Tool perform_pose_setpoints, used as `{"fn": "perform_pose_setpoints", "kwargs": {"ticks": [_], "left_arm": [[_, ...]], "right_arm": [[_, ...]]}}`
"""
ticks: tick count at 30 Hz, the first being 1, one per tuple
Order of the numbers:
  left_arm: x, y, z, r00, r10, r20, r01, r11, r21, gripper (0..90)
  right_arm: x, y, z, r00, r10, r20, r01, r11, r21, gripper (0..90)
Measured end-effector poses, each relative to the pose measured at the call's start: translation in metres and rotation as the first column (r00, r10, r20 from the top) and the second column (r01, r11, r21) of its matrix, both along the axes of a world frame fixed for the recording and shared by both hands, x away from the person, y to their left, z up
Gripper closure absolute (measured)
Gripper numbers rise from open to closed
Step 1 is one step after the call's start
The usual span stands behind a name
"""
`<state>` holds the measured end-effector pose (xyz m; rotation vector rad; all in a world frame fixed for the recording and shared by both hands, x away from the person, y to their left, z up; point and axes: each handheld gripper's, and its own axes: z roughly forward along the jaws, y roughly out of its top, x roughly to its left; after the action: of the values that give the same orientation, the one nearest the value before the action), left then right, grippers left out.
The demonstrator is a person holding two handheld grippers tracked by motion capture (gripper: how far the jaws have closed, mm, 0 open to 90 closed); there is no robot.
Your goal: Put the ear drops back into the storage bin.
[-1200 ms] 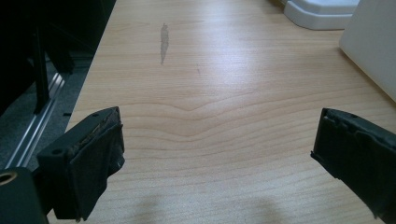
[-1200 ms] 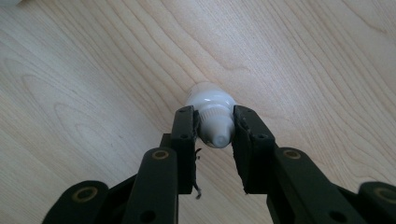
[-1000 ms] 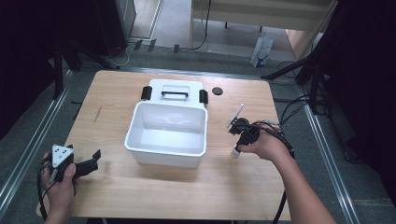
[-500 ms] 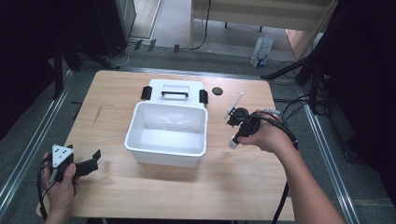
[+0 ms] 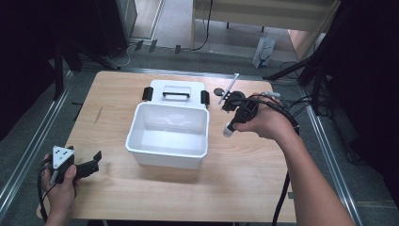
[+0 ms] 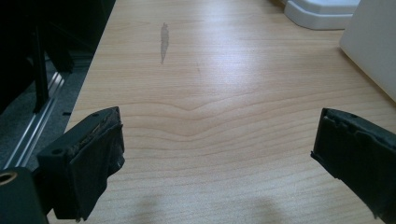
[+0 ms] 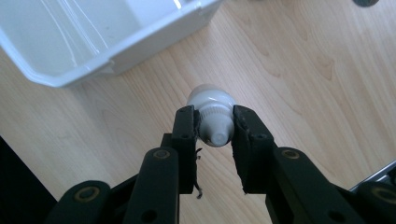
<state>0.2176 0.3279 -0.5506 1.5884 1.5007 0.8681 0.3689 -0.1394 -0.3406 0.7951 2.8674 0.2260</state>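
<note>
The left gripper (image 5: pixel 89 165) rests low at the near left table (image 5: pixel 235 197) corner, jaws spread wide and empty; the left hand (image 5: pixel 59 190) holds it level, pointing toward the bin. The white bin (image 5: pixel 168 134) stands empty at centre; its lid (image 5: pixel 176 92) lies just behind. The right gripper (image 7: pixel 214 128) clamps a small white bottle (image 7: pixel 212 116) by its cap, lifted beside the bin's right wall; judged status: pickup done, placement into the bin remaining.
</note>
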Motion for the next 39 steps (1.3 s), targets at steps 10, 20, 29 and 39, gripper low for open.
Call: {"fn": "perform_pose_setpoints", "kwargs": {"ticks": [10, 20, 29, 39], "left_arm": [[0.0, 0.0, 0.0, 1.0, -0.001, -0.001, 0.001, 1.0, -0.001, 2.7], [0.0, 0.0, 0.0, 1.0, -0.002, 0.001, 0.002, 1.0, 0.0, 2.7], [0.0, 0.0, 0.0, 1.0, -0.005, -0.001, 0.005, 1.0, 0.0, 2.7], [0.001, 0.0, 0.0, 1.0, -0.007, 0.0, 0.007, 1.0, 0.001, 2.7]], "right_arm": [[-0.001, 0.029, 0.029, 0.9978, 0.06, 0.028, -0.061, 0.998, 0.017, 72.1], [-0.004, 0.057, 0.036, 0.9925, 0.117, 0.035, -0.117, 0.993, 0.014, 72.1], [-0.001, 0.079, 0.018, 0.9861, 0.166, 0.011, -0.166, 0.986, 0.005, 72.1], [0.004, 0.083, -0.005, 0.9811, 0.193, -0.009, -0.193, 0.981, -0.034, 72.1]]}}
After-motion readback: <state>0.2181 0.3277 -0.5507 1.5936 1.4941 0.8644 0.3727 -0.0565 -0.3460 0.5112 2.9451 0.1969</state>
